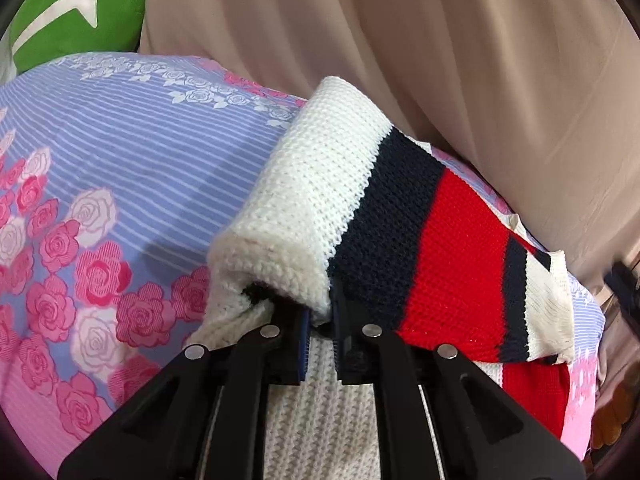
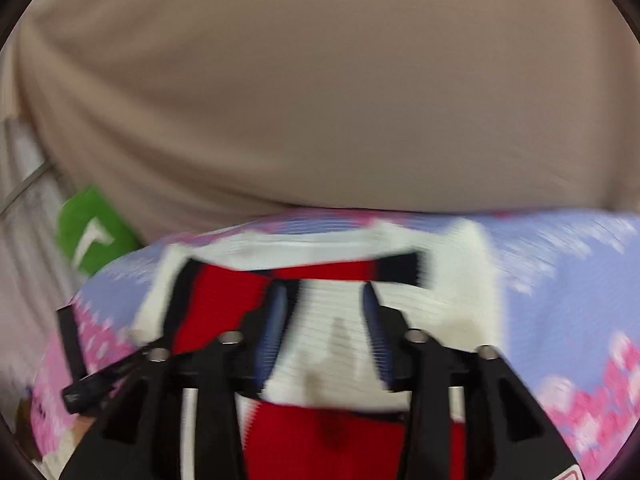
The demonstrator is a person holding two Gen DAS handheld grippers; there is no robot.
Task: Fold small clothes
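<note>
Left tongs (image 1: pixel 320 316) pinch sweater (image 1: pixel 328 184); right tongs (image 2: pixel 326 320) gape above it.

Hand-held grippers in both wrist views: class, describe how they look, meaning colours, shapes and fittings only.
The left hand-held gripper is a black plastic frame whose angular struts fan out toward the camera, joined by round silver pivot pins. Its fingers carry ribbed blue pads. The right hand-held gripper, though blurred, shows the same black struts, silver pins and blue pads. No cables, hands or sleeves show.
</note>
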